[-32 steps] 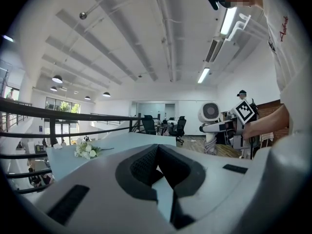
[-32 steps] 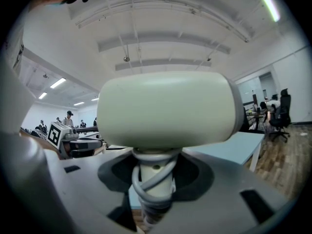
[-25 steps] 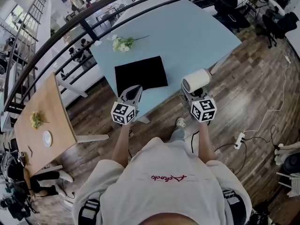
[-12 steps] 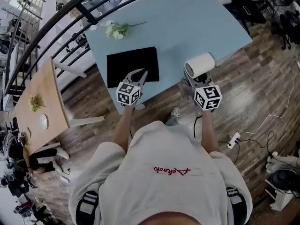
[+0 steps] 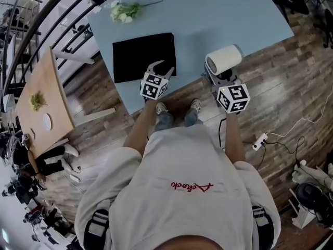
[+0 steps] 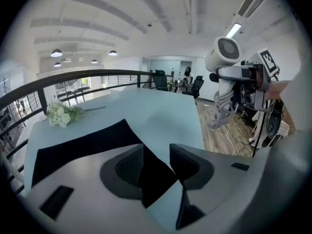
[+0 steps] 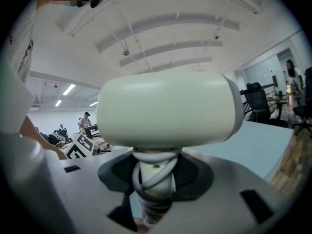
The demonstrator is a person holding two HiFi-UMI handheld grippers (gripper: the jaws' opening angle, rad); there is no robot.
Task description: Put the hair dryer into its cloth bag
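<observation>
**Opening over the bag's corner**

The left hand-held gripper (image 5: 165, 68), shut and short of the table (image 5: 218, 14) a second ago, has dropped to the near right corner of the black cloth bag (image 5: 140, 53). Its jaws are opening, with that corner showing between them, not yet pinched. The right hand-held gripper (image 7: 155, 177) stays clamped on the cord-wrapped handle of the hair dryer (image 5: 223, 60), held just right of the bag. Raising the bag's mouth looks like the next job.

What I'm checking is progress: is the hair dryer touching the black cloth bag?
Apart. The head view shows the hair dryer clamped in the right gripper, with a strip of bare blue table between it and the cloth bag.
</observation>
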